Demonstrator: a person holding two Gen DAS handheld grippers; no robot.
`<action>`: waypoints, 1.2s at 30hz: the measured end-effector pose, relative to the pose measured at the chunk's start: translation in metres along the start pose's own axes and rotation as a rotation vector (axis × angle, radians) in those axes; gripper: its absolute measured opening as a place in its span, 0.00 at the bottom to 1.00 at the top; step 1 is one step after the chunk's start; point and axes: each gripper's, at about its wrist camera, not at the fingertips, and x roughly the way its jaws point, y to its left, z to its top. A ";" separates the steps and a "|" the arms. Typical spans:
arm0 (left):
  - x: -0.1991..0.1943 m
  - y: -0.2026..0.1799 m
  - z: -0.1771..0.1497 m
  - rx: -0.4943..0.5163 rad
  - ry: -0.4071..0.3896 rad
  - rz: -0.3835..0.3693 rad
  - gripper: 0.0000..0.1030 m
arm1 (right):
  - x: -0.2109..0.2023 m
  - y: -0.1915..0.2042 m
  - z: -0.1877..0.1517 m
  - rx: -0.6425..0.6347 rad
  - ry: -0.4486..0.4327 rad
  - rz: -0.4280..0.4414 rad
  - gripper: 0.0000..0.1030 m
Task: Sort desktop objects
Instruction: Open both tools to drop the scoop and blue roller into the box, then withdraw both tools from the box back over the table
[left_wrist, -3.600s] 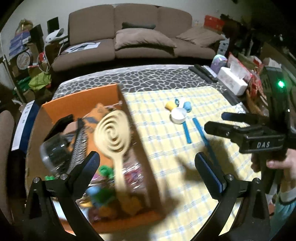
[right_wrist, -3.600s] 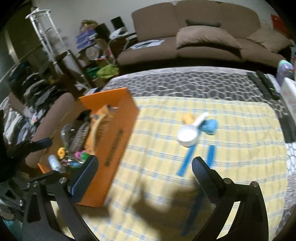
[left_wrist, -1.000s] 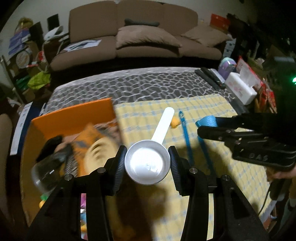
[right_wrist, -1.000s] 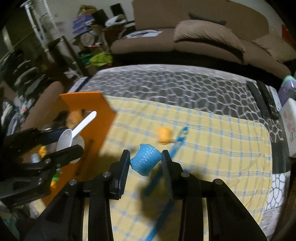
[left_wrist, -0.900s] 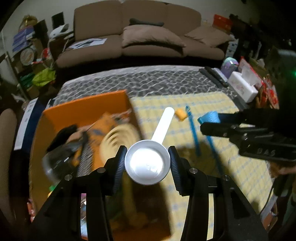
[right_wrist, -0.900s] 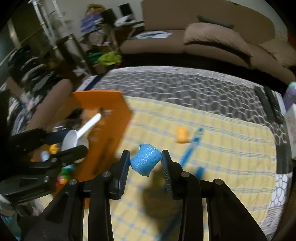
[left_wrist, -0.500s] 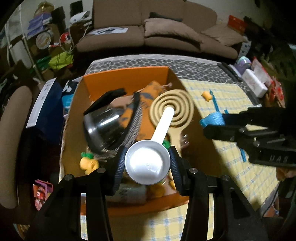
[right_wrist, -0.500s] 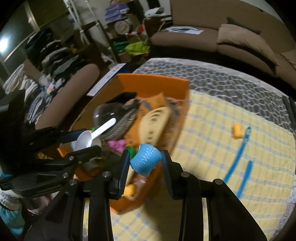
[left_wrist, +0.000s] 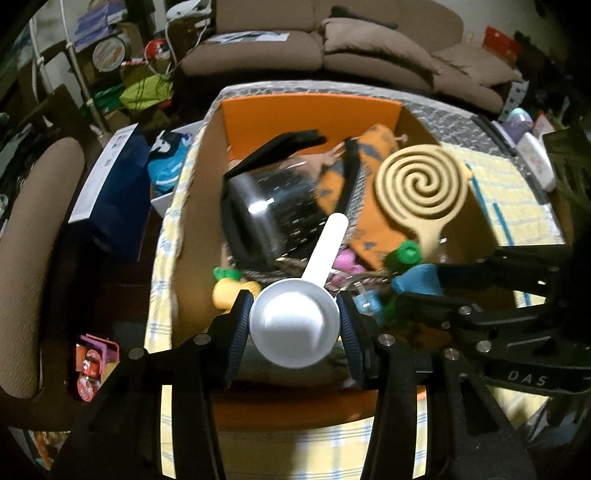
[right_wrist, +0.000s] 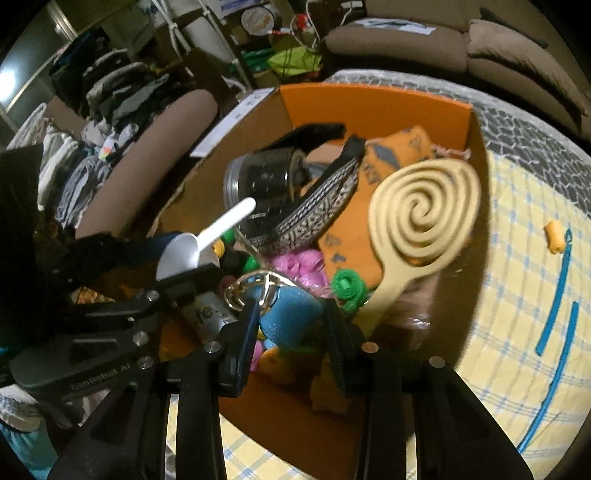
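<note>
Left gripper (left_wrist: 294, 326) is clamping a white measuring scoop (left_wrist: 295, 321); right gripper (right_wrist: 290, 325) is pinching a blue roll (right_wrist: 288, 314); both hovering over the orange box (left_wrist: 310, 110), spiral paddle (left_wrist: 421, 184) at two o'clock.

I see a smooth white plastic scoop (left_wrist: 294, 329), a glittery blue roller (right_wrist: 288, 314), a matt beige plastic spiral paddle (left_wrist: 421, 184), an orange cardboard box (left_wrist: 310, 110), and a checked yellow cloth (right_wrist: 517, 206).
</note>
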 end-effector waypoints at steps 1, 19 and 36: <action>0.001 0.003 -0.002 -0.006 0.003 0.002 0.42 | 0.003 0.001 -0.001 0.001 0.004 -0.006 0.37; -0.039 0.000 -0.001 -0.013 -0.082 -0.003 0.64 | -0.035 0.004 -0.001 0.015 -0.060 -0.079 0.60; -0.087 -0.033 -0.013 0.016 -0.165 -0.029 0.95 | -0.098 -0.010 -0.036 0.064 -0.137 -0.196 0.99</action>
